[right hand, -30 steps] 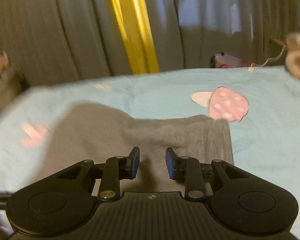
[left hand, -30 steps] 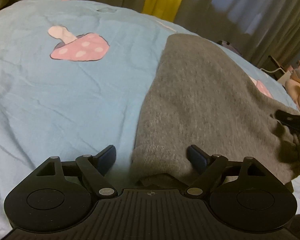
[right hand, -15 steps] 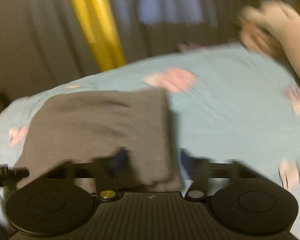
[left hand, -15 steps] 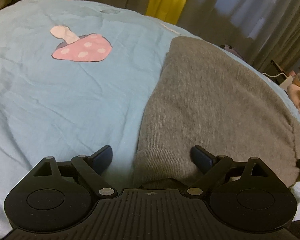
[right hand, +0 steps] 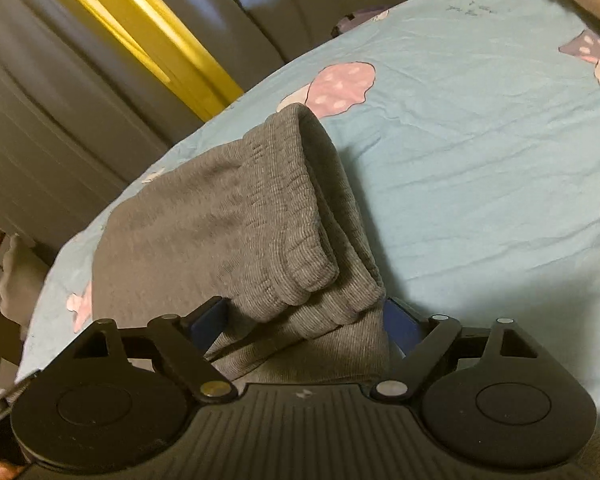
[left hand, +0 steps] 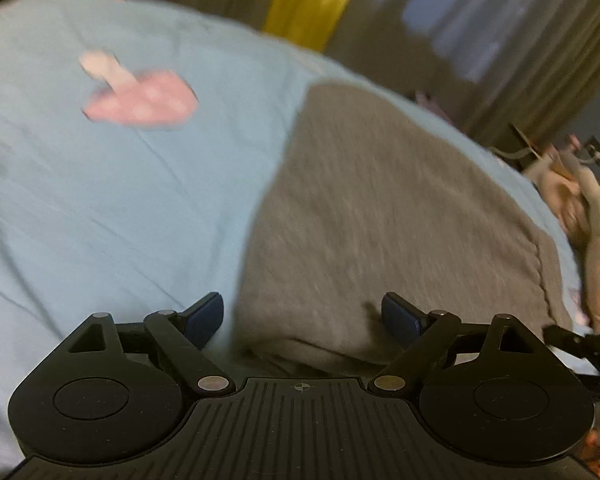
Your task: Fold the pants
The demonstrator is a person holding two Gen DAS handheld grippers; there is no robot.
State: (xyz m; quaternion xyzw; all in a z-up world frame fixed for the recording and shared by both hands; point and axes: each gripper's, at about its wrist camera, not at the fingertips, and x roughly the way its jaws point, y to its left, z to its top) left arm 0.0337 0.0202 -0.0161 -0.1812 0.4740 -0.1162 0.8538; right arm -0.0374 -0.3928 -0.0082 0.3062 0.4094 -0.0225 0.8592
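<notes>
- Since 0.5 s ago: right gripper [right hand: 306,320] swung round to the ribbed end of the pants [right hand: 236,216]; that end now sits bunched between its fingers, where earlier a flat corner lay there under motion blur. Right view is now sharp.
- Left gripper [left hand: 302,314] view went blurry compared with 0.5 s ago; pants [left hand: 380,208] sit in much the same place ahead of it, framing slightly shifted.
- Left gripper: jaws spread wide, nothing pinched. Folded near edge of the pants lies between the fingers, closer to the right finger [left hand: 400,316]; left finger [left hand: 204,314] is over bare sheet. Contact with the cloth can't be confirmed through the blur.
- Right gripper: jaws wide, stacked ribbed layers fill the gap between them. Left pad [right hand: 210,318] is at the edge of the fabric, right pad [right hand: 398,320] partly hidden behind it. Can't tell whether they squeeze the cloth or only straddle it.
- Pants: grey knit, folded, on the blue bed sheet [left hand: 80,200], running away from both grippers. In the right view the ribbed band stands up in a ridge straight ahead.
- Pink mushroom print [right hand: 340,82] on the sheet beyond that ridge, ahead-right of the right gripper; another print [left hand: 140,96] ahead-left of the left gripper.
- Curtains with a yellow strip [right hand: 140,28] behind the bed.
</notes>
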